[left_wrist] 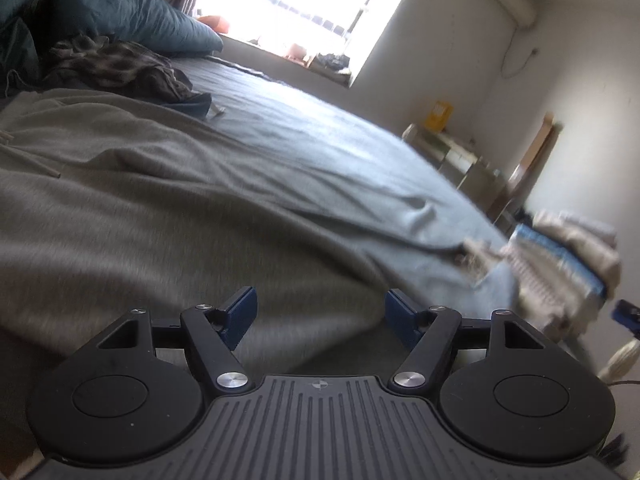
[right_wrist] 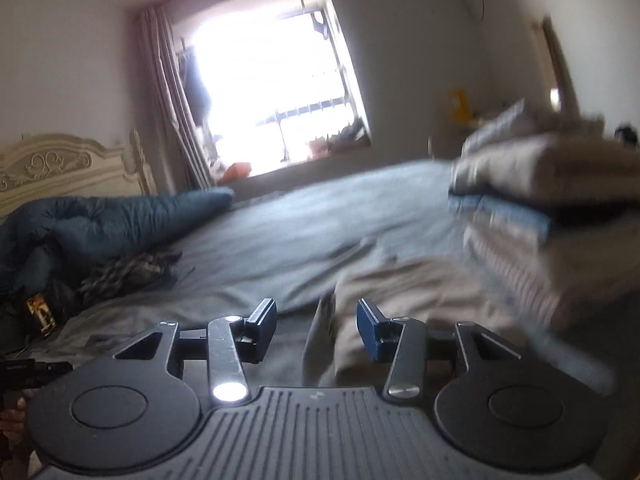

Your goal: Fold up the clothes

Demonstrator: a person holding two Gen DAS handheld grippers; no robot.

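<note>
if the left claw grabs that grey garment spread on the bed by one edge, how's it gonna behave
Probably floppy: the grey garment lies in soft wrinkles and follows the bed. It would likely drape and trail rather than lift flat, since it covers a wide area. It looks like a thick knit, so perhaps somewhat heavy; the open left claw may need the right claw too.

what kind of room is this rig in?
Almost certainly a home bedroom: a bed with a blue-grey sheet and carved cream headboard, a teal duvet bunched near it, a curtained window, and a stack of folded clothes on the bed.
</note>
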